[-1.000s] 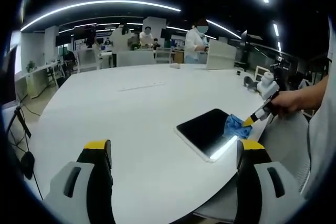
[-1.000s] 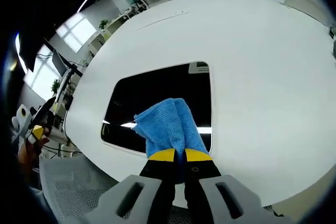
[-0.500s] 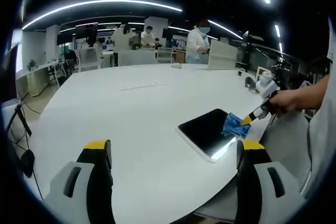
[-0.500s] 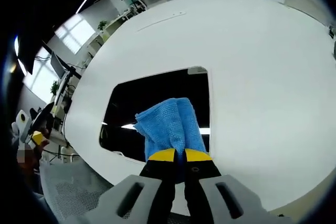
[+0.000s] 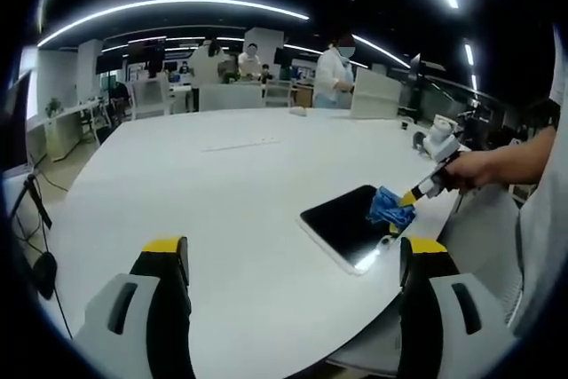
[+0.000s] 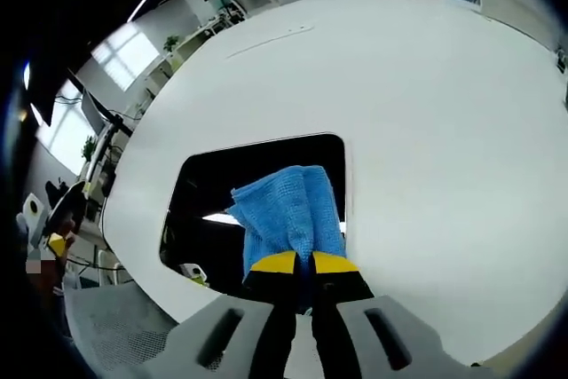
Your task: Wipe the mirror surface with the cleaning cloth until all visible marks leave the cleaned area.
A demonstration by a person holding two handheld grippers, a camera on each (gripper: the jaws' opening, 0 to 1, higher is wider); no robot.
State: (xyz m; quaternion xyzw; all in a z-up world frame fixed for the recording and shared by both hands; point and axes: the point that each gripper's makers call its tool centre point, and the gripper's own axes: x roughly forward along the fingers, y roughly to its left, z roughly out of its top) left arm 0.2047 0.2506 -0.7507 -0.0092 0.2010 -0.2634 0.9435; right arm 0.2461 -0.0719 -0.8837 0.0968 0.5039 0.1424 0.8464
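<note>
Right gripper view: right tool [image 6: 303,262] clamps cloth [image 6: 288,212] on mirror [image 6: 213,193]; left tool [image 5: 293,250] apart.

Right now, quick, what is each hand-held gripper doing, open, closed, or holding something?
Left hand-held gripper: open, holding nothing, over the table.
Right hand-held gripper: closed on the blue cloth, on the mirror.

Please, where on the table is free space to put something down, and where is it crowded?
The white table is bare from the mirror toward the far edge. The near corner is crowded: the right gripper holds the blue cloth on the mirror.
</note>
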